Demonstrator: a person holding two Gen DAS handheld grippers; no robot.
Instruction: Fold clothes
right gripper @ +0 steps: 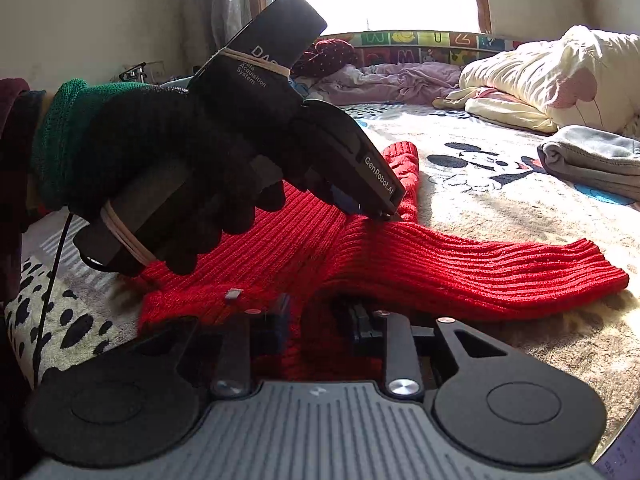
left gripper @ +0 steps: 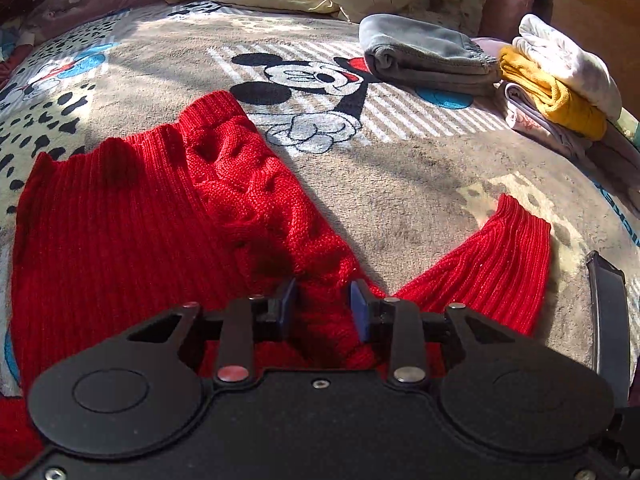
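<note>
Tools [left gripper: 323, 308] amid red sweater [left gripper: 120, 216]

You have one red knit sweater [left gripper: 120, 216] spread out. Four folded garments sit apart: one grey [left gripper: 424, 56], one mustard [left gripper: 548, 92], one white [left gripper: 568, 56], one pale lilac [left gripper: 532, 120].

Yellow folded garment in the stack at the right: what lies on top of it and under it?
A white fleecy garment lies on the yellow folded garment; a pale lilac folded garment lies under it. Anything lower is hidden.
</note>
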